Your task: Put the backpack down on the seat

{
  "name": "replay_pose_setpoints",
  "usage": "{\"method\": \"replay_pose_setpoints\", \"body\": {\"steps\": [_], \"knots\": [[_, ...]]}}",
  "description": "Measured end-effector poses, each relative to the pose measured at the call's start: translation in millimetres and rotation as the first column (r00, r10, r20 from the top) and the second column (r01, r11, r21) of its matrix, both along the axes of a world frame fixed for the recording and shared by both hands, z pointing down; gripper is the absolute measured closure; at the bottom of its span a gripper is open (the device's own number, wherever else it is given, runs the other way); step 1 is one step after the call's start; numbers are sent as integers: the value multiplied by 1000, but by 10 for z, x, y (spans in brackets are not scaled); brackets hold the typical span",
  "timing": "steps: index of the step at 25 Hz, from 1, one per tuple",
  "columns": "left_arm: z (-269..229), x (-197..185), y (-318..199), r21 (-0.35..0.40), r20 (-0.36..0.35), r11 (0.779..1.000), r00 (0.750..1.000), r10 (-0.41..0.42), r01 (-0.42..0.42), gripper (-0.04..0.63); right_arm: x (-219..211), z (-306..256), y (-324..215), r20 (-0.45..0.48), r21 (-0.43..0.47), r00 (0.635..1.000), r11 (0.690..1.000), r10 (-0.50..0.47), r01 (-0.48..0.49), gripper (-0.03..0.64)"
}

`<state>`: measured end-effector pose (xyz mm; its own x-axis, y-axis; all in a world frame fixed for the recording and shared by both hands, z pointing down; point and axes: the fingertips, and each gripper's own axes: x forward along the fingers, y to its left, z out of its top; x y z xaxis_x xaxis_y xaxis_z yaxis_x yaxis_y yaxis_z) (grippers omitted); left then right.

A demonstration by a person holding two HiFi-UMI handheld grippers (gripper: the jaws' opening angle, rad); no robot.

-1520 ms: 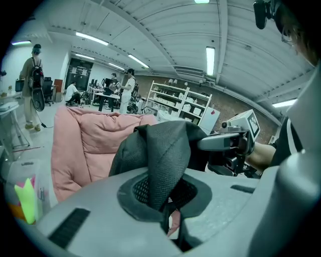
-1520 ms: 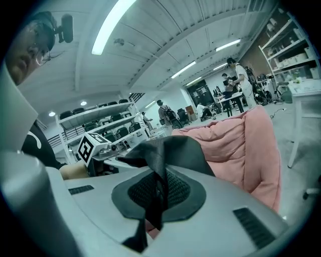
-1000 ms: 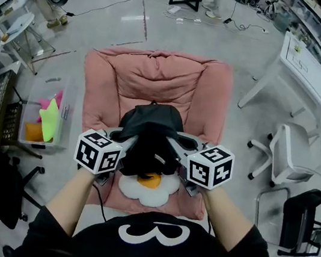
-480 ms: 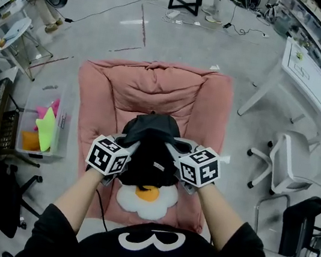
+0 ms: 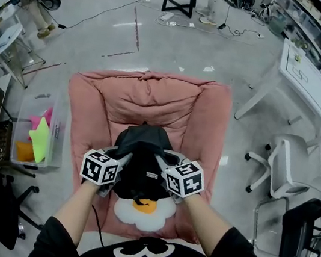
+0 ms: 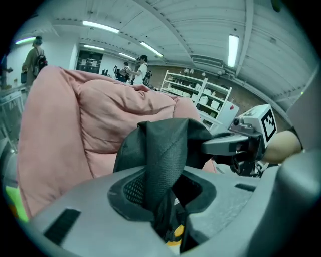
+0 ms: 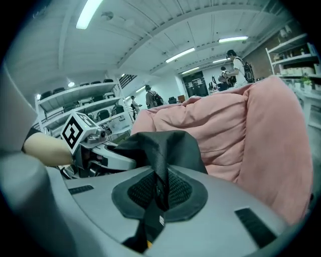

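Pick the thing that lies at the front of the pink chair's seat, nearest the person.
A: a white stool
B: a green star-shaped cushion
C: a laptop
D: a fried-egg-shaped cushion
D: the head view shows a white fried-egg cushion with an orange yolk at the front of the pink chair, its far edge covered in that view by the black backpack.

White table (image 5: pixel 320 92); clear bin (image 5: pixel 56 155); white chair (image 5: pixel 292 163)

- Bright, even light from ceiling strip lights (image 6: pixel 233 49) above me; soft shadows.
- My gripper views bend hard at the edges, corners black.
- The black backpack (image 5: pixel 142 146) shows little detail from above.
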<state>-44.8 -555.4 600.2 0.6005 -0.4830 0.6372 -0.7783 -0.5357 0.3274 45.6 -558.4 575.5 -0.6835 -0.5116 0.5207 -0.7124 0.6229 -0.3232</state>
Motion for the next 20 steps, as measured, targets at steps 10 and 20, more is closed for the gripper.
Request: {"method": "replay_pose_setpoints", "body": {"steps": [10,20], "knots": [[88,-498,350,-42,-116,984,977,-179,176,356,-96,71,-281,68,-24,997,999,47,-45,595],[-478,-283,1086,12,-135,987,978,-158,161,351,72,-286,143,73,38,994,996,80,-83,411]]}}
